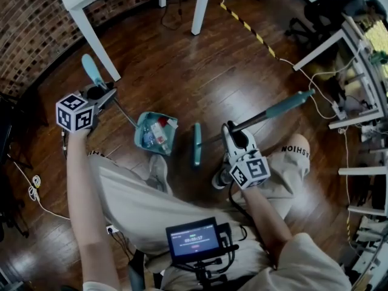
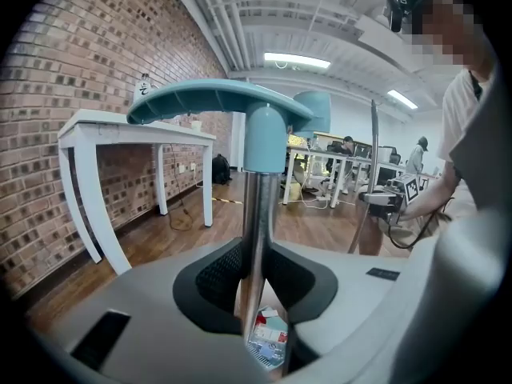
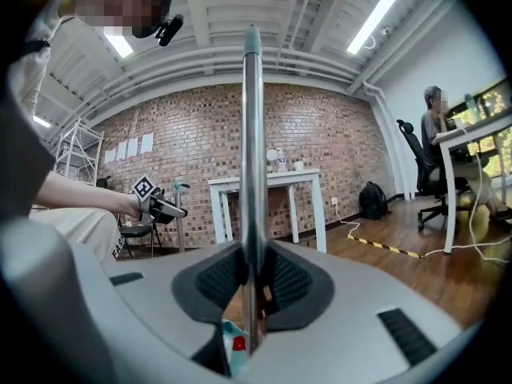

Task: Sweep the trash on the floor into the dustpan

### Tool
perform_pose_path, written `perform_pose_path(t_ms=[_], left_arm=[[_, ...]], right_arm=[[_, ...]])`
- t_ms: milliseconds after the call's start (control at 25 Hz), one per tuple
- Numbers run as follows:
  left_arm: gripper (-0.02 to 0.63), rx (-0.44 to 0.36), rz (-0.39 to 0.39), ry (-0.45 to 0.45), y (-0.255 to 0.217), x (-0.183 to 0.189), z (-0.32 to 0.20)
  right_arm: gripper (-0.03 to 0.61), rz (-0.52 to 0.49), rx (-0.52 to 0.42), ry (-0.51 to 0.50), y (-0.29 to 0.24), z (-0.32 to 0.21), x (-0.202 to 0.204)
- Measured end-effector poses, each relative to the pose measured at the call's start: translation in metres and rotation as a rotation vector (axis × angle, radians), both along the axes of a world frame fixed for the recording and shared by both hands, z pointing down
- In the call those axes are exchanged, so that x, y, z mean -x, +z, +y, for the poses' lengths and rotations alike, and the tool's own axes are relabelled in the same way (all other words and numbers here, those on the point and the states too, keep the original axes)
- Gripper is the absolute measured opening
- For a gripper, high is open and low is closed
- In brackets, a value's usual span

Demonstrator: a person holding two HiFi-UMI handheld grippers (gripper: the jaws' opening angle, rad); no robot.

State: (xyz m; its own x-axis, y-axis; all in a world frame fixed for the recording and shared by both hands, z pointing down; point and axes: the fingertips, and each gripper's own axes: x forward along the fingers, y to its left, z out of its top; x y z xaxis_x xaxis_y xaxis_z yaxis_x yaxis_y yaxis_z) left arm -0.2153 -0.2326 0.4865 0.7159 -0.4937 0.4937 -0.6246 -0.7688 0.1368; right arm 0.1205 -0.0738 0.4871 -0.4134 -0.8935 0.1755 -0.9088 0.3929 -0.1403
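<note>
A teal dustpan [image 1: 155, 133] rests on the wooden floor with several pieces of trash [image 1: 159, 131] inside it. Its metal pole [image 1: 124, 113] slopes up to a teal handle [image 1: 93, 70]. My left gripper [image 1: 100, 94] is shut on that dustpan pole [image 2: 254, 238]. Just right of the pan lies the teal broom head [image 1: 196, 144]. The broom pole [image 1: 267, 115] runs up and right to a teal grip. My right gripper [image 1: 236, 137] is shut on the broom pole [image 3: 253, 206]. Between the left jaws the trash [image 2: 270, 338] shows far below.
A white table leg [image 1: 96, 41] stands close behind the left gripper, another leg [image 1: 202, 6] farther back. A black-and-yellow floor strip [image 1: 250, 29] runs at the back right. Cables [image 1: 315, 99] and metal racks [image 1: 370, 132] fill the right side. The person's legs and shoes [image 1: 159, 173] are beside the dustpan.
</note>
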Motion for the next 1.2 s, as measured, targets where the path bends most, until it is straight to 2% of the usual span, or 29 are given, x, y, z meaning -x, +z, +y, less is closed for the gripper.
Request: perform_pose_path(t_ms=[160,440,680,920,1200], left_arm=[[0.074,0.006,0.012,-0.051,0.001,0.000,-0.004],[0.074,-0.005,0.107,-0.181,-0.003,0.009,-0.022],[0.074,-0.014,0.115,-0.252,-0.002,0.014,-0.020],[0.074,-0.035,0.115,-0.280,-0.008,0.012,-0.018],[0.075,-0.049,0.147,-0.349,-0.012,-0.008,-0.008]], right_arm=[[0.084,0.029,-0.017,-0.027,-0.006,-0.010,-0.015],[0.084,0.102,-0.029,-0.123,-0.014,-0.039,-0.031],[0.084,0.116,-0.021,-0.160,-0.014,-0.054,-0.054],[0.084,0.084,-0.003,-0.103,0.004,-0.055,-0.067],[0.084,0.042,0.012,-0.062,0.011,-0.071,-0.087]])
